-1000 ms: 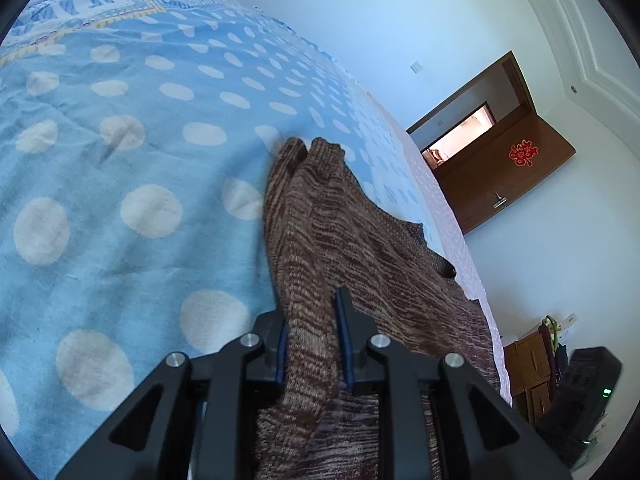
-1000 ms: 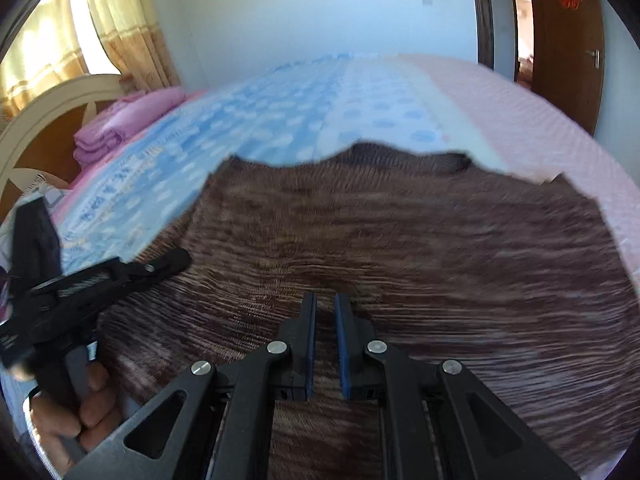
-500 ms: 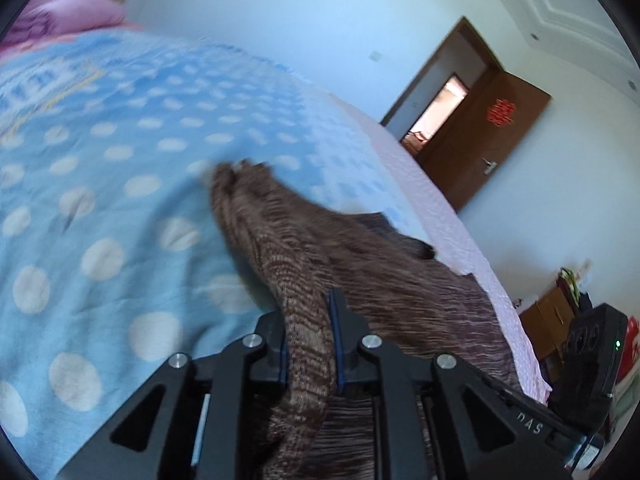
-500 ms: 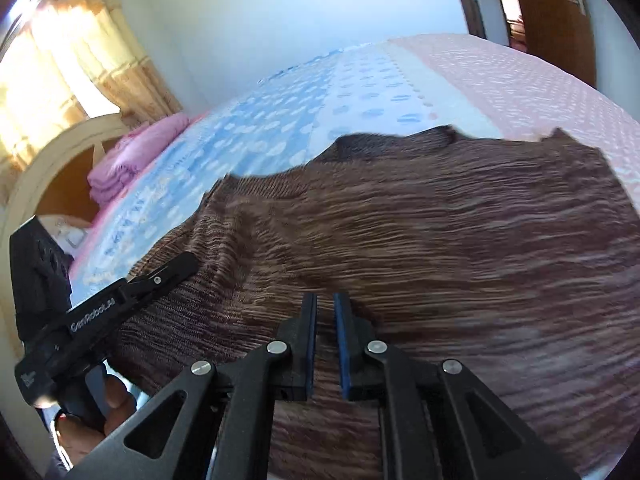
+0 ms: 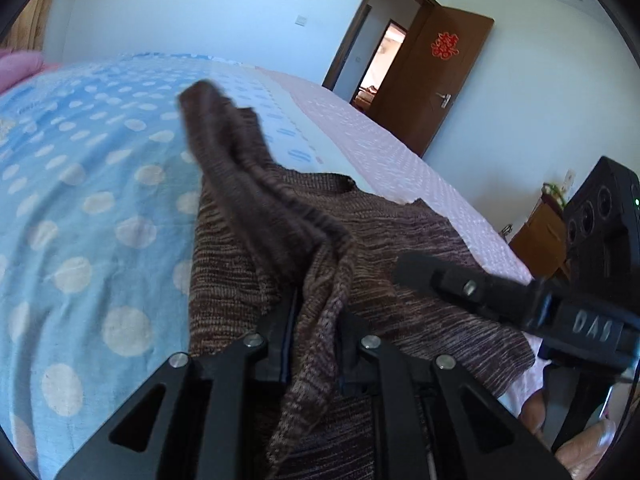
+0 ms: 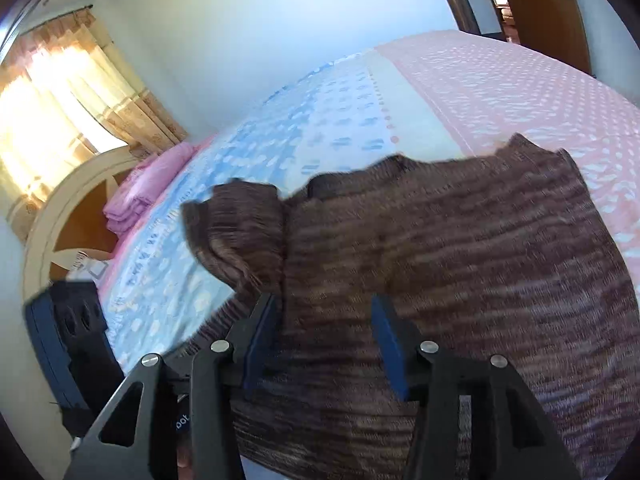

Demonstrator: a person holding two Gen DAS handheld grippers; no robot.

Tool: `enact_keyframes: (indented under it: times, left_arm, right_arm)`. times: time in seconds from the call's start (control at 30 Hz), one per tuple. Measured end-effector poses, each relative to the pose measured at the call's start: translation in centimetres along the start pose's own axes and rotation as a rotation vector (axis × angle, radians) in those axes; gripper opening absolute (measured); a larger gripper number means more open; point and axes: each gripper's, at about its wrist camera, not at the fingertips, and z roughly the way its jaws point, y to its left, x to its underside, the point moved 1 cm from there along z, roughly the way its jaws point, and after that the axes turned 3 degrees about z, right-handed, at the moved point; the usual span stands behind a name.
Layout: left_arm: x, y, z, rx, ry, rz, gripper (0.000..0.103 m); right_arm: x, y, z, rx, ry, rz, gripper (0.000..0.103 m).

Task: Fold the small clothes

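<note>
A brown knitted sweater (image 5: 400, 248) lies spread on the bed (image 5: 80, 200); it also shows in the right wrist view (image 6: 460, 264). My left gripper (image 5: 318, 316) is shut on the sweater's left sleeve (image 5: 240, 160) and holds it lifted and stretched over the sweater's body. The raised sleeve (image 6: 240, 232) shows left of centre in the right wrist view. My right gripper (image 6: 324, 336) is open just above the sweater's lower part, with nothing between its fingers. One of its fingers (image 5: 460, 284) reaches in from the right in the left wrist view.
The bed has a blue polka-dot sheet (image 6: 320, 132) and a pink part (image 6: 520, 80) on the right. Folded pink bedding (image 6: 148, 184) lies by the headboard. An open brown door (image 5: 444, 80) and a small cabinet (image 5: 540, 240) stand beyond the bed.
My left gripper has lifted the sleeve and carried it rightward over the sweater's body. My right gripper has opened from shut and shifted toward the left gripper.
</note>
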Motion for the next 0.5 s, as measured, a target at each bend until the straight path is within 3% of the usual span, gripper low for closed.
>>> enact_keyframes:
  times: [0.13,0.37,0.5]
  left_arm:
    - [0.1,1.2,-0.5,0.023,-0.014,-0.036,0.016]
    - [0.3,0.7,-0.6,0.026,-0.016,-0.025,0.016]
    - [0.4,0.3,-0.4,0.033,-0.014,-0.023,0.017]
  right_arm:
    - [-2.1,2.5,0.8,-0.112,0.039,-0.074,0.051]
    - [-1.7,5.5,5.9,-0.109,0.182,-0.187,0.053]
    - [-1.4,6.6,7.6,-0.040,0.189,-0.250,0.053]
